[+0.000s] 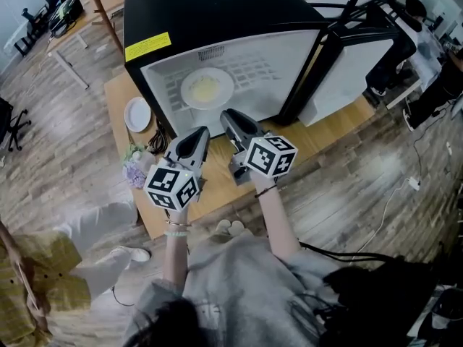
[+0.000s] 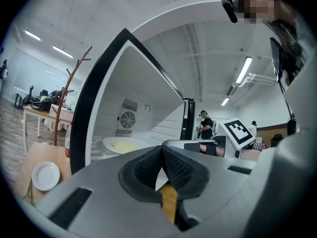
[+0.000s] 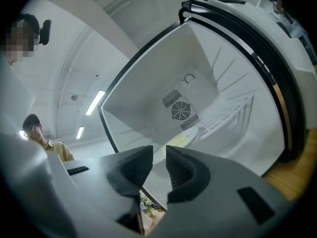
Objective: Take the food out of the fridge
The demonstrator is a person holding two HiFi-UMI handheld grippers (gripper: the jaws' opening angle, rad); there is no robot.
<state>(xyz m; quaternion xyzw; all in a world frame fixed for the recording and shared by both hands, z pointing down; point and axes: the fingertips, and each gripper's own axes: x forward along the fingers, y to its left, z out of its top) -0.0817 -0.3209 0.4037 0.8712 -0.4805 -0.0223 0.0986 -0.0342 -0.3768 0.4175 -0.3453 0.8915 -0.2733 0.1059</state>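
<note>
- Two grippers, both mine, held level in front of the open fridge (image 1: 217,6), over the front part of the worktop (image 1: 325,132).
- Left gripper (image 1: 199,134) (image 2: 162,155): jaws together, pads meeting, nothing between them.
- Right gripper (image 1: 228,116) (image 3: 158,155): jaws apart by a narrow gap and empty; through the gap I see only the fridge interior.
- Both sets of jaws point into the fridge mouth. They are outside it, near the plate of food but not touching it.
- Plate of food (image 1: 207,87) (image 2: 121,144) (image 3: 183,139): a white plate with a pale yellow portion. It lies flat on the wire shelf inside the fridge, nearer the left wall than the right, and nothing is on it or against it.
- Fridge: black shell, white inside, standing at the back of the worktop with a yellow label (image 1: 147,46) on its top front edge.
- Fridge door (image 1: 354,63) is swung wide open to the right, with its white inner face showing.
- Round fan grille (image 2: 128,119) (image 3: 181,111) on the rear inner wall, above and behind the plate of food.
- Empty white plate (image 1: 137,114) (image 2: 45,175) lies flat by the worktop's left edge, just beside the fridge's left side.
- Bunch of purple flowers (image 1: 135,168) lies at the worktop's left edge, closer to the front-left corner than the empty plate and near my left gripper.
</note>
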